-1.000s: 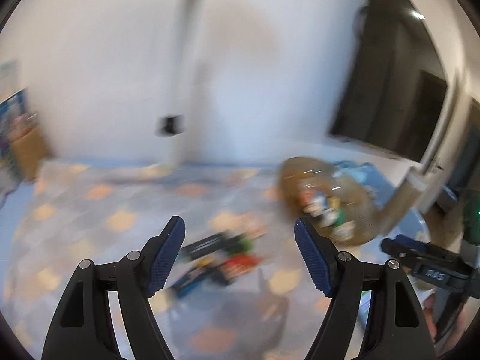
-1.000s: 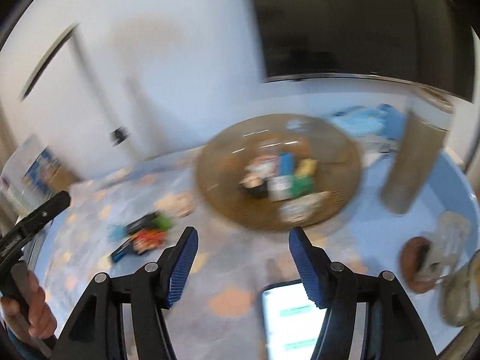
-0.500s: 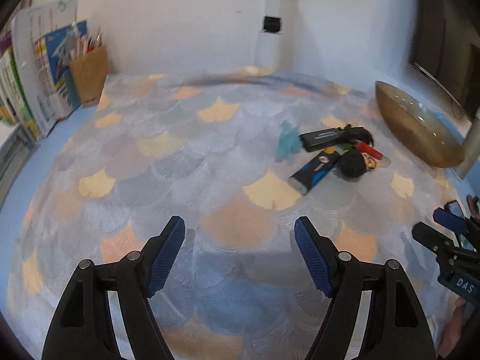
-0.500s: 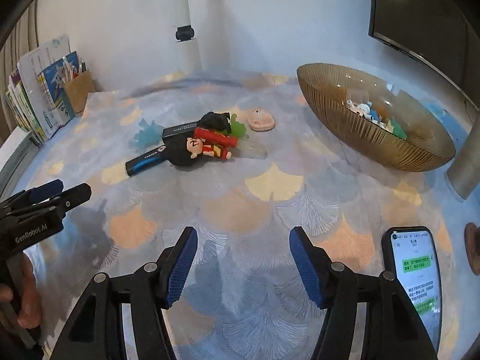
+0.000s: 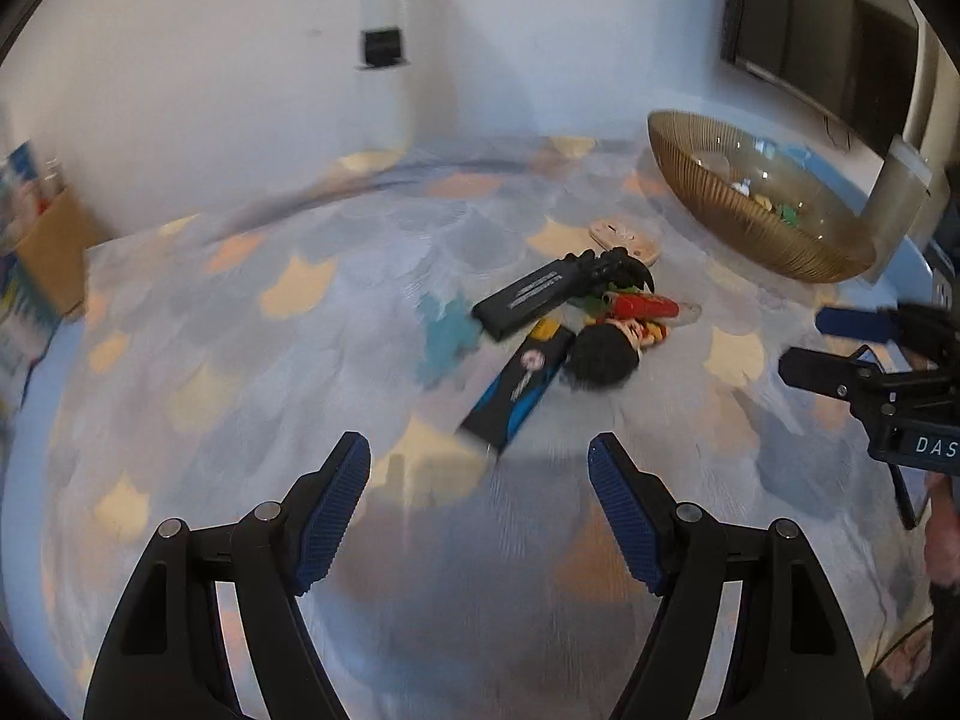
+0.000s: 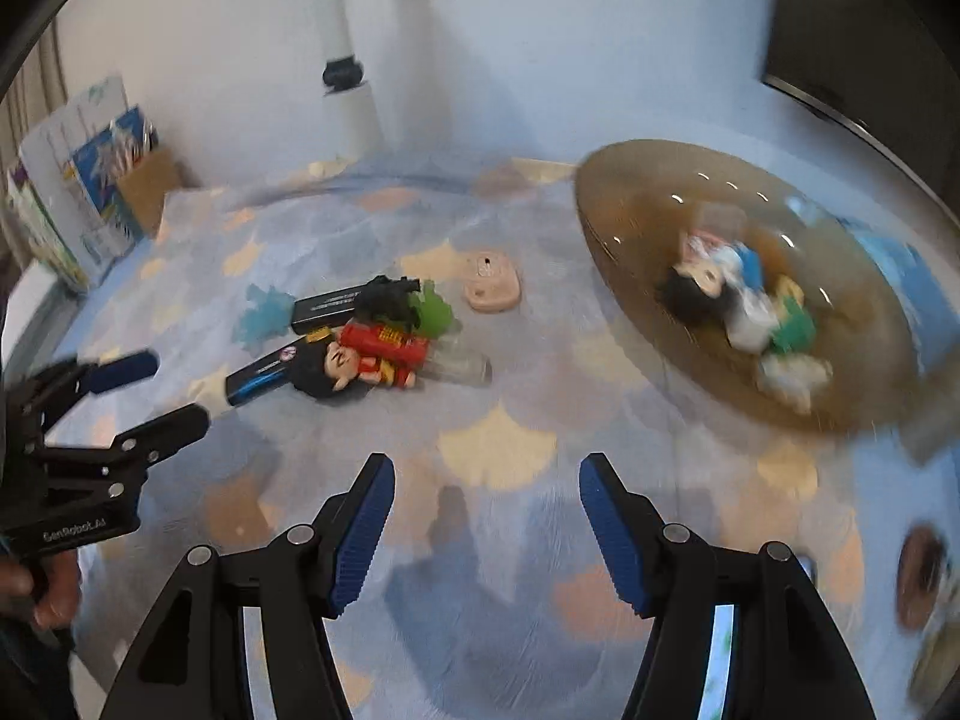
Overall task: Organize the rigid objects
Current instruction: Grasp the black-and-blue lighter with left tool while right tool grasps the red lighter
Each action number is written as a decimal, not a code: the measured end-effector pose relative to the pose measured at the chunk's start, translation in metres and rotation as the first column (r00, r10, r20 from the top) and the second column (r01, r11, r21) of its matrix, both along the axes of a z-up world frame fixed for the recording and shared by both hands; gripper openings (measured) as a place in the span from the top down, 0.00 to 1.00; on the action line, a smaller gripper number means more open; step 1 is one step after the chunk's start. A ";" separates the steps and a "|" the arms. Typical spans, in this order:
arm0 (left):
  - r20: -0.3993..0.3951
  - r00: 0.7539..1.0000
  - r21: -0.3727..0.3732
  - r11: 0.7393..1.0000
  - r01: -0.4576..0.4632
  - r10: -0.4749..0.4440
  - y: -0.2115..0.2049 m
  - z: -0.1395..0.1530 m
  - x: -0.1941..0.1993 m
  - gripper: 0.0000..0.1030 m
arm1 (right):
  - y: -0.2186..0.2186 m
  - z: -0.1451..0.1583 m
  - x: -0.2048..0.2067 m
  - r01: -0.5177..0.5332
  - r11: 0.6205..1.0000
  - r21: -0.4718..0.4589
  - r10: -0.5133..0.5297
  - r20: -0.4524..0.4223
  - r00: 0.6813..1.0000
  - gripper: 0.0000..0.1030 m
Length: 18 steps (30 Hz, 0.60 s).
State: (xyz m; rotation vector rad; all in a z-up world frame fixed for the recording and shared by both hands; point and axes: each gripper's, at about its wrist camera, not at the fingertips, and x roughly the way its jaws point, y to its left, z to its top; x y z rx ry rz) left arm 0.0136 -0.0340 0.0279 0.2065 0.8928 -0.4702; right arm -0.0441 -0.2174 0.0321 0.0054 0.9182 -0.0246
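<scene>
Left gripper [image 5: 480,471] gapes wide, empty, near stiff light black-and-blue rectangular plastic stick [image 5: 519,387]; likely pinch its long flat sides.

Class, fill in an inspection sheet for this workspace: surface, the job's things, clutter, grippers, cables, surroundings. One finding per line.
Surface: patterned cloth, pale fan shapes on blue-grey.
Job's things: loose pile of black bar, blue-black bar, doll figure, red piece, green toy; pink oval piece apart; bowl already holding small toys.
Clutter: teal shape beside the pile.
Grippers: left gripper and right gripper open, empty, above the cloth.
Cables: nothing seen.
Surroundings: white wall, books, dark screen.
</scene>
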 end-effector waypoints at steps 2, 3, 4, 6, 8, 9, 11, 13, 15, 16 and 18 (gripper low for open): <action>-0.034 0.999 -0.013 1.000 0.024 -0.024 -0.005 -0.007 0.014 0.37 | 0.002 -0.003 0.016 -0.029 0.999 -0.039 0.028 -0.010 1.000 0.40; -0.060 0.998 -0.015 0.999 0.033 -0.034 -0.009 -0.012 0.021 0.40 | 0.004 -0.007 0.024 -0.050 0.997 -0.051 0.049 -0.017 0.999 0.40; -0.072 0.997 -0.009 0.999 0.036 -0.036 -0.012 -0.016 0.026 0.44 | 0.007 -0.010 0.030 -0.067 0.996 -0.061 0.066 -0.024 0.998 0.42; -0.084 0.995 0.002 0.999 0.044 -0.044 -0.016 -0.023 0.033 0.47 | 0.013 -0.018 0.042 -0.090 0.991 -0.101 0.087 -0.037 0.996 0.43; -0.076 0.996 0.000 0.999 0.047 -0.047 -0.019 -0.024 0.034 0.48 | 0.020 -0.025 0.053 -0.115 0.984 -0.137 0.110 -0.043 0.993 0.46; -0.075 0.996 -0.006 0.999 0.053 -0.053 -0.021 -0.024 0.035 0.48 | 0.021 -0.028 0.057 -0.124 0.981 -0.147 0.119 -0.046 0.992 0.47; -0.075 0.995 -0.007 0.998 0.061 -0.062 -0.023 -0.024 0.035 0.48 | 0.023 -0.033 0.066 -0.138 0.977 -0.160 0.132 -0.050 0.990 0.48; -0.071 0.995 -0.003 0.997 0.071 -0.071 -0.025 -0.024 0.034 0.51 | 0.020 -0.035 0.071 -0.149 0.977 -0.152 0.145 -0.038 0.989 0.49; -0.057 0.996 0.002 0.997 0.075 -0.075 -0.029 -0.026 0.034 0.55 | 0.017 -0.037 0.077 -0.156 0.981 -0.112 0.155 -0.024 0.988 0.52; -0.052 0.996 0.002 0.997 0.078 -0.078 -0.030 -0.026 0.032 0.63 | 0.015 -0.037 0.078 -0.162 0.983 -0.088 0.161 -0.024 0.987 0.59; -0.047 0.995 -0.005 0.996 0.086 -0.086 -0.031 -0.024 0.028 0.79 | 0.015 -0.038 0.077 -0.184 0.983 -0.030 0.183 -0.033 0.983 0.76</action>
